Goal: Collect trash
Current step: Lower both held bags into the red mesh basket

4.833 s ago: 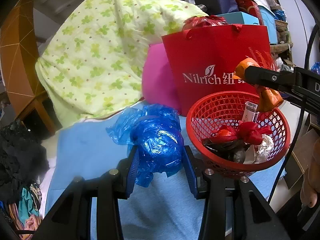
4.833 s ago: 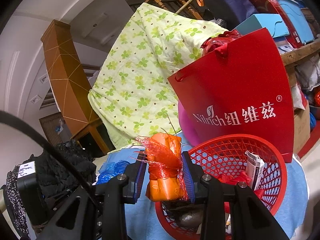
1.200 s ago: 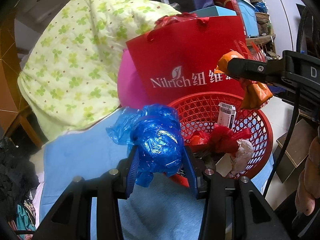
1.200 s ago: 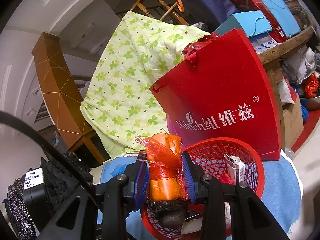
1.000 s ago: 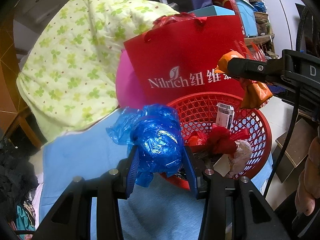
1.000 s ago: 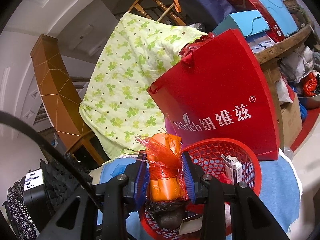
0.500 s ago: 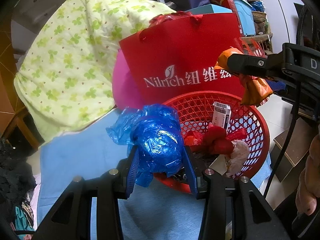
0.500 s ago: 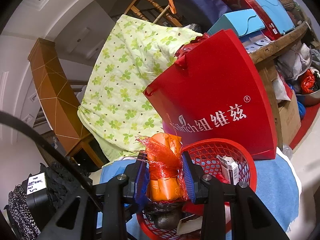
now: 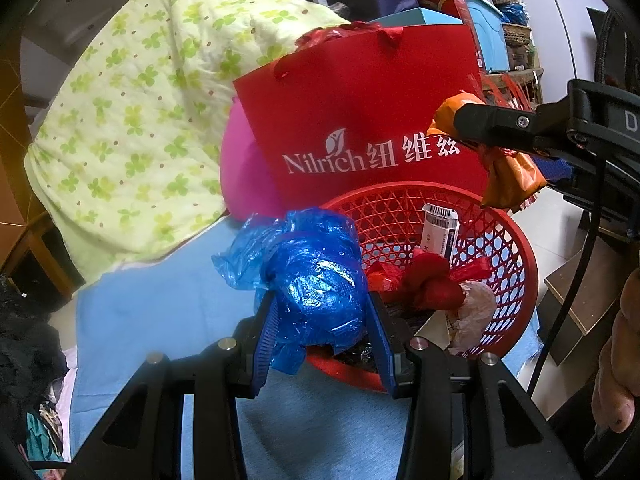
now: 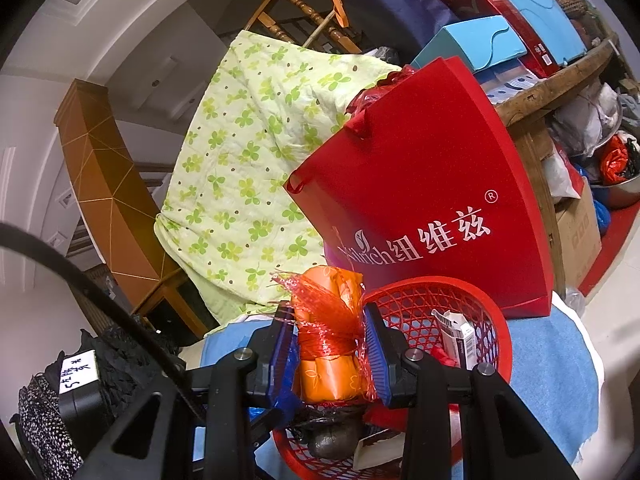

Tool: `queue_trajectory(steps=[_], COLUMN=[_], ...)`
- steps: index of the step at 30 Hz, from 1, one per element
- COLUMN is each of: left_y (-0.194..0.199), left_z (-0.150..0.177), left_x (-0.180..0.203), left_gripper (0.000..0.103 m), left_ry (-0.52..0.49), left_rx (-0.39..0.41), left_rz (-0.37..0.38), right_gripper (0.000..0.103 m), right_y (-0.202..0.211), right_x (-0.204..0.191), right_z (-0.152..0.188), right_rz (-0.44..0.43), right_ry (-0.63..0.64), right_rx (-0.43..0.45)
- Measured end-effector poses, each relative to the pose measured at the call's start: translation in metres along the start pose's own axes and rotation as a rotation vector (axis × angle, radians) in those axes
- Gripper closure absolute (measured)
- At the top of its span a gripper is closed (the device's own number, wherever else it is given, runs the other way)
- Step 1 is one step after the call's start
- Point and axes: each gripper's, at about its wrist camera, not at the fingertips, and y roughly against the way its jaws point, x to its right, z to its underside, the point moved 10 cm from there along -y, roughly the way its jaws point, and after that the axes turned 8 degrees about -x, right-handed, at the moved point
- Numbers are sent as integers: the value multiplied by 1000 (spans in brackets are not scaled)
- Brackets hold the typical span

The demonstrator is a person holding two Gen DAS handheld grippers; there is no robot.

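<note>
Landmark: the red mesh basket [image 9: 516, 240], which sits on a surface covered with a blue cloth [image 9: 160, 320]; every place below is given from it.
Already in the basket: a white carton with a barcode [image 9: 438, 228] stands against the far inner wall; a knotted red plastic scrap [image 9: 432, 280], a pale crumpled wrapper [image 9: 476, 312] and some dark scraps lie on its floor. You have a fair load collected already.
Left gripper [image 9: 324, 320]: your fingers are clamped on a crumpled blue plastic bag [image 9: 316, 272]. It hangs at the basket's near-left rim, partly over the opening, and is not yet dropped.
Right gripper [image 10: 330, 344]: your fingers are clamped on an orange packet wrapped in red netting [image 10: 328, 332]. In the left wrist view it hangs above the basket's far-right rim, clear of the trash below.
Left to do: by my reading, both held pieces only need releasing over the opening. I see no other loose trash on the cloth around the basket, though much of it is hidden.
Writing, red gift bag [image 10: 432, 184]: standing just behind the basket, it reads "Nilrich" with a leaf mark, three Chinese characters and a registered sign.
Writing, carton: a barcode and small print, too small to read.
Writing, white label [image 10: 78, 368]: handwritten, on a dark bundle well to the basket's left; I cannot make it out.
Writing, right gripper body: a single "D" shows in the left wrist view.
</note>
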Motion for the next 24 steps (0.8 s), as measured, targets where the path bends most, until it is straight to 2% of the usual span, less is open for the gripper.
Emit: queue_trajectory(steps=[24], left_y=[-3], left_z=[-13], left_x=[8], left_gripper=[58], left_ry=[-10], left_rx=[18], left_rz=[16], right_gripper=[64], right_y=[4], right_x=[4], right_z=[-2], right_rz=[-13], right_ry=[-46], right_rx=[17])
